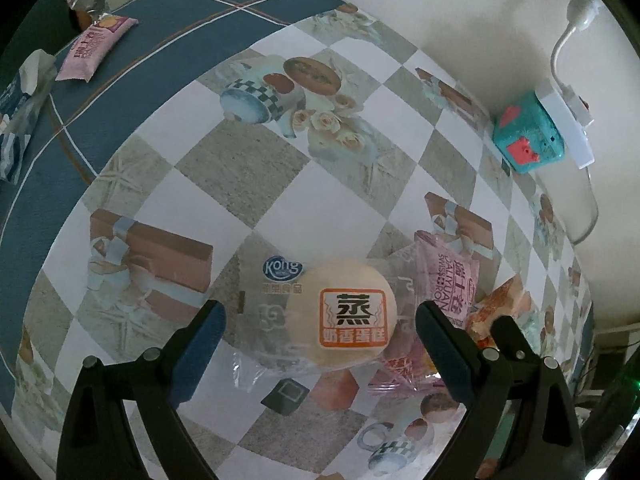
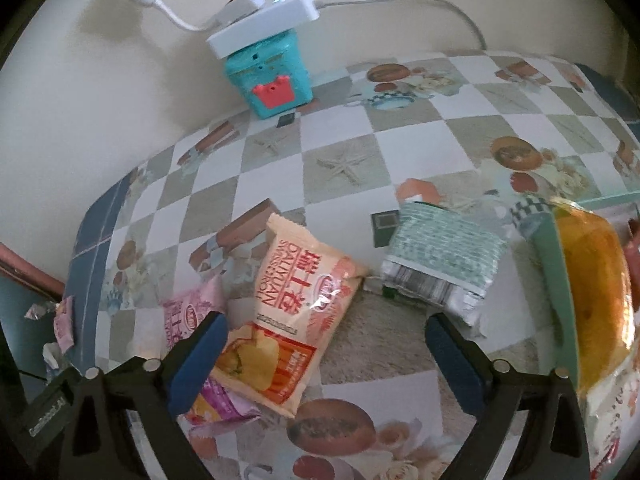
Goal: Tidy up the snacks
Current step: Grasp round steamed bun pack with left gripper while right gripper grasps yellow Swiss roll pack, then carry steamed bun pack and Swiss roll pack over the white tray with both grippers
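Glossy clear wrap [image 1: 280,320] around smooth round cake [image 1: 340,316]

Light: dim, soft, bluish cast in both views.
Shadows: faint ones on the cream wall [image 2: 80,92].
Glare: small glints on the peach plastic snack packet [image 2: 296,312].
Edges: strong fisheye bending, dark corners.
Blur: slight at rims.
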### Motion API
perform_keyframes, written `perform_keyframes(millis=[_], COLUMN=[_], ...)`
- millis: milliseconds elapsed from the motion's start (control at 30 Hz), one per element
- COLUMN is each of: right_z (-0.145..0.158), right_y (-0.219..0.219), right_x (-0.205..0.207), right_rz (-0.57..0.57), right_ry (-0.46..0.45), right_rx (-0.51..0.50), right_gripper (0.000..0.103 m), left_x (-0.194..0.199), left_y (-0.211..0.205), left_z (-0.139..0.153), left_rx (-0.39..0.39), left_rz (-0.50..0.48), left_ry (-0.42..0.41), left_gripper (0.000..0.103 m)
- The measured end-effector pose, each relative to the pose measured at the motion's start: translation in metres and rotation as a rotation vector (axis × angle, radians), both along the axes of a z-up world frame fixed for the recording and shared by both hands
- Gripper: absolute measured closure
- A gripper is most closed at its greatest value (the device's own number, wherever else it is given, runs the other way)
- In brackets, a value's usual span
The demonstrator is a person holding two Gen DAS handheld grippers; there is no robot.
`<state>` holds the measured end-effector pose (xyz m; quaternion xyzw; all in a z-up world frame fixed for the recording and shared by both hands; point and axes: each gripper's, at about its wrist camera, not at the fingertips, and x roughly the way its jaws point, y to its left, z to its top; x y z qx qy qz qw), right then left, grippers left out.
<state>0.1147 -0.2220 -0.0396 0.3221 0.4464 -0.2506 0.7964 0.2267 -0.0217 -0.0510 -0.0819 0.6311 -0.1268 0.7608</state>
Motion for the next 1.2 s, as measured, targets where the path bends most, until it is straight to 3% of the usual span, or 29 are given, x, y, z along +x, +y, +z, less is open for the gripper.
perform_keyframes(millis=[200, 300, 333, 433, 600, 733, 1000, 1200], right_z=[-0.006, -0.005, -0.005, -0.004, -0.002, 0.002, 0.021, 0.046], right_y=[0.003, 0.003, 0.003, 0.002, 0.000, 0.000, 0.014, 0.019], right_x=[0.004, 0.004, 0.004, 0.001, -0.007, -0.018, -0.042, -0.066], right_rz=[0.005, 0.013, 0.017, 0.021, 0.018, 0.023, 0.035, 0.038], right_ry=[-0.017, -0.033, -0.036, -0.028, -0.015, 0.001, 0.012, -0.004], right_rx=[0.023, 0.029, 0.034, 0.033, 0.041, 0.048, 0.065, 0.049], right_gripper=[0.019, 0.038, 0.050, 0.059, 0.061, 0.062, 0.063, 0.063], left_x=[0.001, 0.000, 0.000, 0.000, -0.003, -0.010, -0.031, -0.051], left_y=[0.005, 0.005, 0.006, 0.008, 0.013, 0.009, 0.017, 0.026], left_z=[-0.002, -0.002, -0.001, 0.000, 0.008, 0.015, 0.029, 0.051], left_rx=[-0.009, -0.009, -0.009, -0.022, -0.015, 0.034, 0.094, 0.075], left_rz=[0.012, 0.009, 0.010, 0.021, 0.045, 0.041, 0.055, 0.096], left_ry=[0.016, 0.024, 0.026, 0.032, 0.030, 0.022, 0.018, -0.002], left_gripper=[0.007, 0.007, 0.008, 0.020, 0.031, 0.038, 0.041, 0.041])
